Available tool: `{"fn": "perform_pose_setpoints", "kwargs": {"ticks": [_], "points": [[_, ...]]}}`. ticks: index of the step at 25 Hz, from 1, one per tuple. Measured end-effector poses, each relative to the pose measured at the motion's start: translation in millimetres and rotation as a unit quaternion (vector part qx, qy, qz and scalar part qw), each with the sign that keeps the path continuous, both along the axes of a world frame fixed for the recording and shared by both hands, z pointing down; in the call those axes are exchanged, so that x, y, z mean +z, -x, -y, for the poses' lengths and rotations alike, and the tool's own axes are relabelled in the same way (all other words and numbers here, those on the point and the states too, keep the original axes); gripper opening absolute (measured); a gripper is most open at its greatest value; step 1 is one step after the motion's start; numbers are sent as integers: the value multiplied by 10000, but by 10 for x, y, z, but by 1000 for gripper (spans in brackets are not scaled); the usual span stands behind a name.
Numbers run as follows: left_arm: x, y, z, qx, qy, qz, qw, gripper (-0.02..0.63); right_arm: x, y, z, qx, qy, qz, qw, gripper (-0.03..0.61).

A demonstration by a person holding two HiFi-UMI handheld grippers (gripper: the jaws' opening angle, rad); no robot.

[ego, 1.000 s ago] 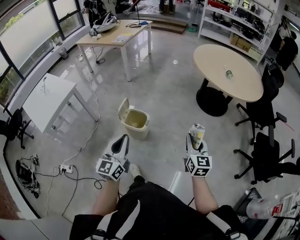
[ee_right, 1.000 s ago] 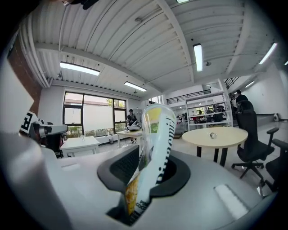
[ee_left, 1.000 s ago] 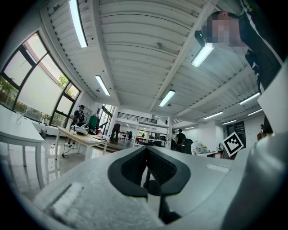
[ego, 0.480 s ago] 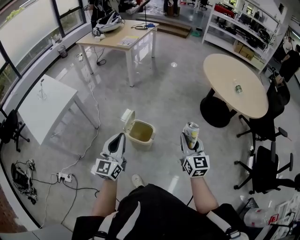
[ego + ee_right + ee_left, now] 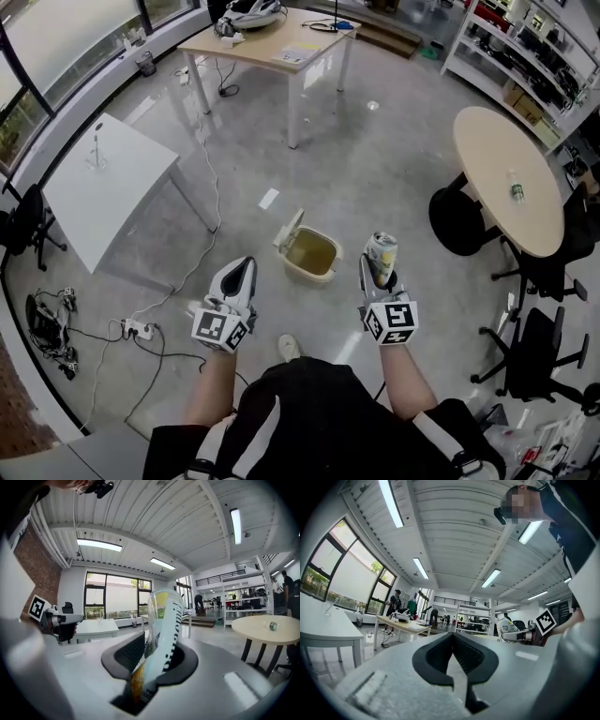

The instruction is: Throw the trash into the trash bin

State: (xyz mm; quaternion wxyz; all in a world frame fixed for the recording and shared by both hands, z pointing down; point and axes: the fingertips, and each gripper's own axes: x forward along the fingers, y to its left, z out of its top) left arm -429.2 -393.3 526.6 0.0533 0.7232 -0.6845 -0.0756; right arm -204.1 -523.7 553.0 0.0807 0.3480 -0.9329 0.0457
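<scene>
The right gripper (image 5: 379, 277) clasps the can (image 5: 382, 255) by its lower half, near the open-lidded trash bin (image 5: 298, 271) on the floor, seemingly ready for dropping, while the unneeded left gripper (image 5: 244, 270) is closed on nothing.

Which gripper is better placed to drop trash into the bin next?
Right. The right gripper holds the can upright, and the open bin sits on the floor just ahead of it. The left gripper is shut and empty.
</scene>
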Motion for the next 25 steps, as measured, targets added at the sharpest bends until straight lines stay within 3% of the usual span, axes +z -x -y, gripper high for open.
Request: {"fn": "perform_pose_setpoints", "kwargs": {"ticks": [6, 13, 25], "points": [[317, 292, -58, -179, 276, -311, 9990, 3, 303, 446, -86, -357, 107, -403, 9985, 86], [871, 129, 198, 76, 719, -492, 9962, 3, 889, 550, -19, -575, 565, -745, 9940, 86], [1900, 57, 632, -332, 1606, -868, 9826, 3, 2064, 762, 425, -1395, 1218, -1562, 9702, 86]]}}
